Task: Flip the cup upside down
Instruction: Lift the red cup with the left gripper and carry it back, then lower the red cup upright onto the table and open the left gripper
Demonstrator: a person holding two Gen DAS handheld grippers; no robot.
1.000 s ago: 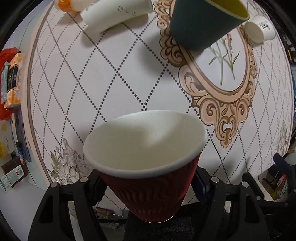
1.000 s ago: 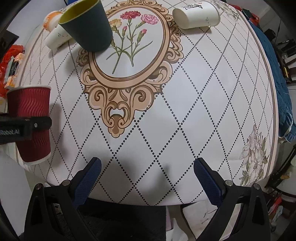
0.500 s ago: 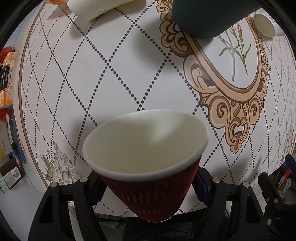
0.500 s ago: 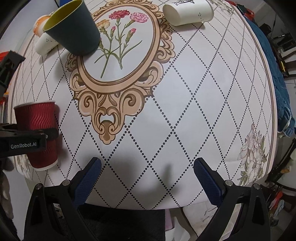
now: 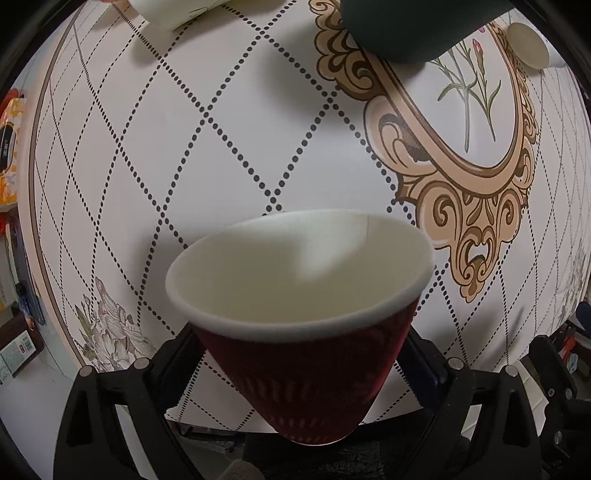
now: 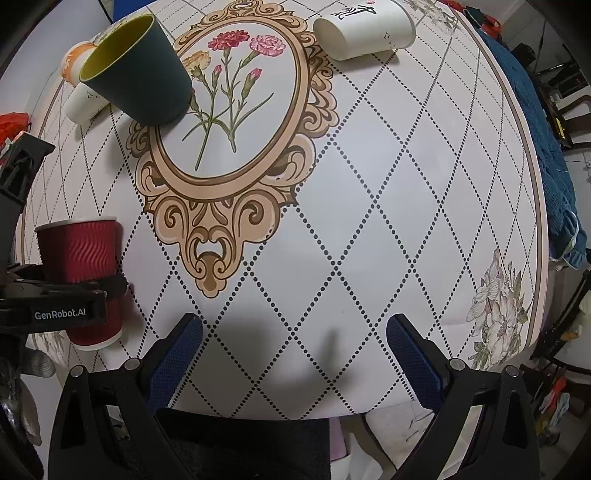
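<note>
A dark red ripple paper cup with a white inside fills the left wrist view, its open mouth facing the table. My left gripper is shut on it. In the right wrist view the red cup is held with its wide white rim downward, close above the tablecloth near the left edge; whether it touches is unclear. My right gripper is open and empty above the table's near edge.
A dark green cup with a yellow inside stands on the floral medallion. White paper cups lie on their sides at the back right and back left. A blue cloth lies on the right.
The left gripper has carried the red cup to the right and lower toward the table. The right gripper has stayed open and nearly still.
</note>
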